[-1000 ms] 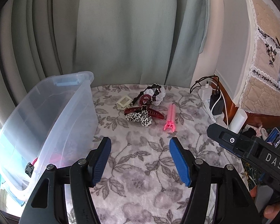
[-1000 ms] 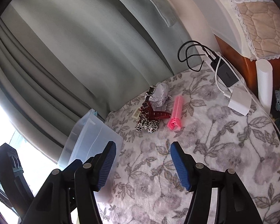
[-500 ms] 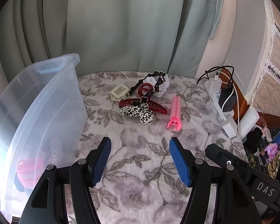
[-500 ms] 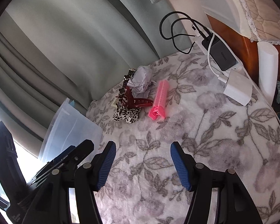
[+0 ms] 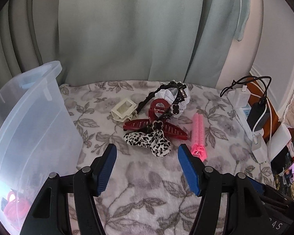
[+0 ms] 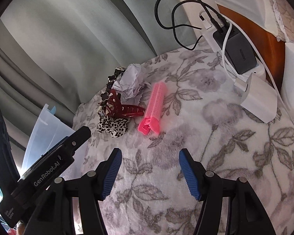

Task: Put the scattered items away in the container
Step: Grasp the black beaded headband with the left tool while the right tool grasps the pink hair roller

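A heap of hair accessories lies on the floral blanket: a leopard-print scrunchie (image 5: 149,141) (image 6: 112,126), a dark red claw clip (image 5: 156,125) (image 6: 125,108), a black clover headband (image 5: 166,98), a cream square clip (image 5: 123,109), a crumpled white paper ball (image 5: 178,98) (image 6: 130,82) and a pink roller clip (image 5: 199,137) (image 6: 153,107). The clear plastic bin (image 5: 29,129) (image 6: 47,135) stands at the left with red hair ties (image 5: 15,205) inside. My left gripper (image 5: 147,166) is open just short of the scrunchie. My right gripper (image 6: 150,171) is open, a little short of the pink clip.
Grey-green curtains (image 5: 137,29) hang behind the blanket. A power strip with a black charger (image 6: 239,52), white adapters (image 6: 258,99) and cables lies along the right edge, beside a wooden headboard (image 6: 272,45). The left gripper's body (image 6: 49,162) shows at the right wrist view's lower left.
Both grippers have moved forward and down toward the heap, which now looks larger and closer. The bin has slid toward the left edge of the left wrist view. Both jaws keep the same gap.
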